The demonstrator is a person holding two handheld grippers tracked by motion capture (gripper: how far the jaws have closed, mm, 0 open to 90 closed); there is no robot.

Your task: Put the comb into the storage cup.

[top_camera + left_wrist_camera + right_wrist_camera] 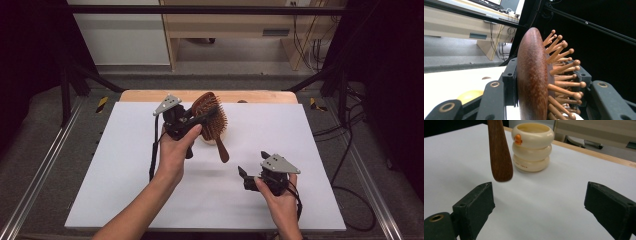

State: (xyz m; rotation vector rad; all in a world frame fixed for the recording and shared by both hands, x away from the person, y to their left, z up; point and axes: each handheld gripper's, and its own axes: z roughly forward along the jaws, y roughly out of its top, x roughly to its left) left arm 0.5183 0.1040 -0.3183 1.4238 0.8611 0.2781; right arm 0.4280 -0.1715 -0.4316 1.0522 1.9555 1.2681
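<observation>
Brush [210, 117] is the thing in play: a wooden paddle brush with ball-tipped wooden pins, held up off the table with its handle hanging down toward you. Your left gripper [202, 116] is clamped across the head, one jaw on the smooth rounded back and the other in among the pins, as the left gripper view makes plain. Judge it as stiff and fairly light, but awkward: the polished back [531, 80] is curved and likely slick, and the pins [562, 67] probably give a little, so the hold on the head may let the brush pivot under the weight of the handle. The handle [499, 150] is the better place to take it, narrow, hard and flat-sided enough for two jaws to bite squarely. Your right gripper [252, 179] sits low near the table's front right, jaws wide apart and holding nothing, with the handle tip hanging ahead of it and slightly to one side in the right gripper view. Behind the brush stands a cream ringed cup [533, 146] with an orange mark, upright on the white sheet [125, 165], close to the handle but apart from it. Watch that the swinging handle does not knock it.
</observation>
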